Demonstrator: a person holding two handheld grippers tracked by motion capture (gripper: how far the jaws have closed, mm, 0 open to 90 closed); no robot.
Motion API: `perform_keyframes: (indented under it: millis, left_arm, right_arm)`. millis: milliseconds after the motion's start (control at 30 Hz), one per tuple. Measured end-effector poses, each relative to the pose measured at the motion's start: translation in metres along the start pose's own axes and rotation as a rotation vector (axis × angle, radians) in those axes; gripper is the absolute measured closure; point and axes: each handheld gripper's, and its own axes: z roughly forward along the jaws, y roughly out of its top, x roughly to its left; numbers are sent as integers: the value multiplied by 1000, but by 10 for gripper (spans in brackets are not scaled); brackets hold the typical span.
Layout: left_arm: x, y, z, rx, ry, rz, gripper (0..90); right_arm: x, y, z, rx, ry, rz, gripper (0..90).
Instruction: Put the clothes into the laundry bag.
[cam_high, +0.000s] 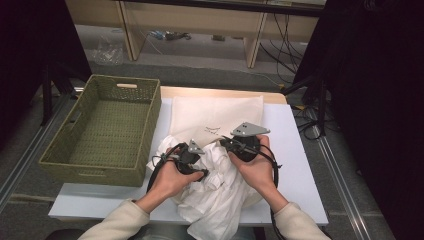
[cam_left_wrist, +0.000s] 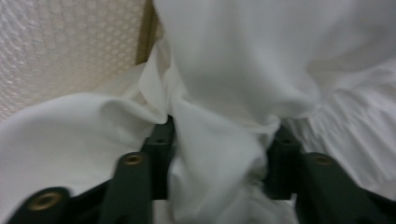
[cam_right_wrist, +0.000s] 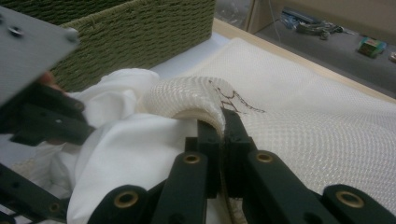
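Right claw (cam_right_wrist: 223, 122) is clamped on the mesh bag (cam_right_wrist: 299, 116) rim, holding it open on the counter (cam_high: 295, 150). Left claw (cam_left_wrist: 219, 140) grips the white garment (cam_left_wrist: 224, 84) bunched at the mouth; stuffing remains.

A white table (cam_high: 300, 165) carries a green basket (cam_high: 107, 130), mesh bag (cam_high: 220, 117) and white cloth (cam_high: 215, 200).

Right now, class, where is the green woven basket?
In the high view, the green woven basket sits at the table's left edge, beside the cream mesh bag and the crumpled white cloth.
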Motion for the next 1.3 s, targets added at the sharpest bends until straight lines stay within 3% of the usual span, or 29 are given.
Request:
perform_keyframes:
  millis: [167,267,333,400,433,500,600,667,767,833,967,1033,1067,1100,1133,1200,1233,1300]
  left_arm:
    - [-9,6,-21,-77,-96,-36,746]
    - [-18,14,-30,-118,-115,-35,758]
    - [-23,20,-31,-142,-133,-21,760]
    - [-29,26,-25,-142,-144,-4,760]
    - [-29,28,-20,-142,-122,4,759]
    - [-27,31,-7,-134,-117,8,759]
    - [-18,33,13,-106,-93,-6,758]
    - [-13,32,24,-90,-72,-36,749]
    - [-7,29,30,-95,-75,-54,681]
    - [-7,26,25,-111,-66,-17,613]
    - [-11,18,3,-133,-37,30,361]
    - [-11,12,-9,-154,-60,26,291]
    - [-11,9,-15,-178,-76,38,287]
    - [-12,6,-21,-189,-88,13,295]
    - [-12,3,-25,-205,-87,7,294]
    - [-12,0,-33,-215,-71,48,301]
    - [-12,0,-34,-245,-74,37,322]
    - [-9,2,-33,-242,-70,38,360]
  right_arm:
    - [-1,0,0,-1,-3,1,891]
    - [0,-1,0,0,-9,12,890]
    - [-2,-1,2,-7,-2,-8,890]
    - [-1,-1,1,-2,-4,-7,890]
    - [-1,-1,1,-2,-1,-5,890]
    - [-1,-1,0,-2,-2,-7,890]
    - [1,-2,1,1,1,-4,891]
    - [1,-2,2,7,8,1,891]
    - [1,-2,2,7,19,8,890]
    - [1,-2,1,9,20,11,890]
    - [-1,-2,0,-2,15,14,890]
    - [-2,-1,-1,0,16,12,890]
    - [-2,-1,-1,-1,16,11,890]
    - [-1,-1,-1,-1,13,9,890]
    - [-1,-1,-1,1,12,9,890]
    - [-1,-1,-1,1,10,9,890]
    - [-1,-1,-1,-1,11,9,890]
    - [-2,-1,-1,-2,11,8,890]
